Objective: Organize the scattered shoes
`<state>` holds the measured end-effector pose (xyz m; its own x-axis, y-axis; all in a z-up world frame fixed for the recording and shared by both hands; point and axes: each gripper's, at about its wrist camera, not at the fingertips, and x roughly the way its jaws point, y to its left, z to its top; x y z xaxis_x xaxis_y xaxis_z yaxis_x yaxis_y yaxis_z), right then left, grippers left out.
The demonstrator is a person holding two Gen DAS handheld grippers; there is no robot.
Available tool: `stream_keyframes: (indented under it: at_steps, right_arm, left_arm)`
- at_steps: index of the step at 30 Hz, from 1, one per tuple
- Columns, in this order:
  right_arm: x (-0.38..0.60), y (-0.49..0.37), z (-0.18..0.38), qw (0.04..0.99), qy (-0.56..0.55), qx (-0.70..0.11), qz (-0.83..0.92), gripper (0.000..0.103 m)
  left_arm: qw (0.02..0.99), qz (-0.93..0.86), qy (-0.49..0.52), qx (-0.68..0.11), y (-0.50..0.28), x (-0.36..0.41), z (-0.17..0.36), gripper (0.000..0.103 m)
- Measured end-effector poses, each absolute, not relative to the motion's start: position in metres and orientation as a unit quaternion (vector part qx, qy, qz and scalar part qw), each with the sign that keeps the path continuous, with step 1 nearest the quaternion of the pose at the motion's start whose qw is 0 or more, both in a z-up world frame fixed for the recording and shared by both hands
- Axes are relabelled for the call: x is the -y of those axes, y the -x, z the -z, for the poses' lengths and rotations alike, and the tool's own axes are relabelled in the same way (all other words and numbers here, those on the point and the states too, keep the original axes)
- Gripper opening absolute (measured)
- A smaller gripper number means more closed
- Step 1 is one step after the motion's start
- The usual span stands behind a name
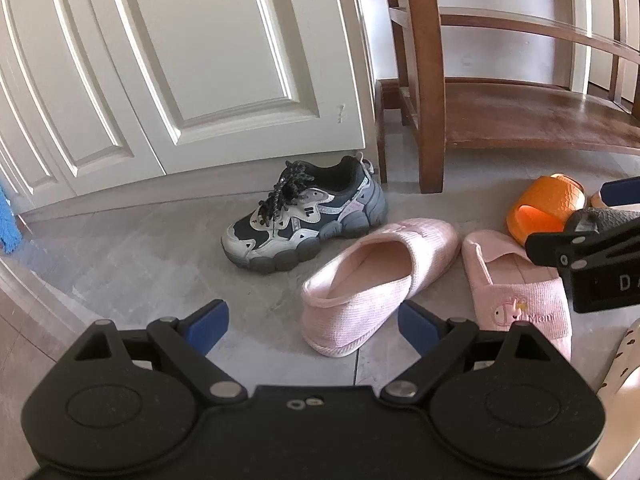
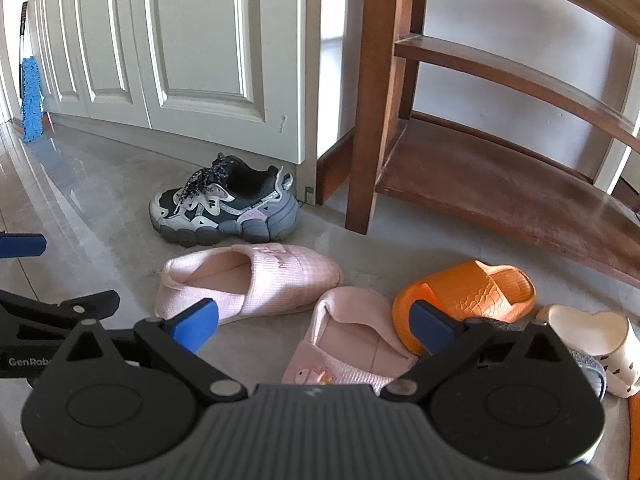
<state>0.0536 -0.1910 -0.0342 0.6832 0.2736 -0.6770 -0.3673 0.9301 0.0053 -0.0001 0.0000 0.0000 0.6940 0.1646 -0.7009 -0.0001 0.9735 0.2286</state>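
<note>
A grey and navy sneaker (image 1: pixel 306 216) (image 2: pixel 226 206) stands on the floor by the white door. Two pink slippers lie in front of it: one closed-back slipper (image 1: pixel 372 280) (image 2: pixel 256 280) and one with a small cartoon patch (image 1: pixel 516 284) (image 2: pixel 352 340). An orange slide (image 1: pixel 546 206) (image 2: pixel 468 296) lies to the right, and a cream spotted slipper (image 2: pixel 596 344) beyond it. My left gripper (image 1: pixel 314 326) is open, just short of the closed-back slipper's heel. My right gripper (image 2: pixel 314 322) is open above the patched slipper, holding nothing.
A brown wooden shoe rack (image 1: pixel 520 116) (image 2: pixel 500 176) with a low shelf stands at the right, its leg close to the sneaker. White panelled doors (image 1: pixel 180 72) fill the back. A blue duster (image 2: pixel 31 100) leans far left. A grey slipper (image 2: pixel 592 368) peeks out beside the cream one.
</note>
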Motion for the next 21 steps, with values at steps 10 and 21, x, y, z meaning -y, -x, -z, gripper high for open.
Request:
stream_keyframes:
  at_steps: [10, 21]
  right_arm:
    - [0.186, -0.051, 0.034, 0.913, 0.066, -0.366, -0.170, 0.103]
    - [0.187, -0.053, 0.038, 0.910, 0.068, -0.373, -0.167, 0.103]
  left_arm:
    - [0.916, -0.045, -0.106, -0.384, 0.002, -0.001, 0.000, 0.092]
    - [0.918, -0.046, -0.108, -0.379, 0.004, 0.000, 0.000, 0.092]
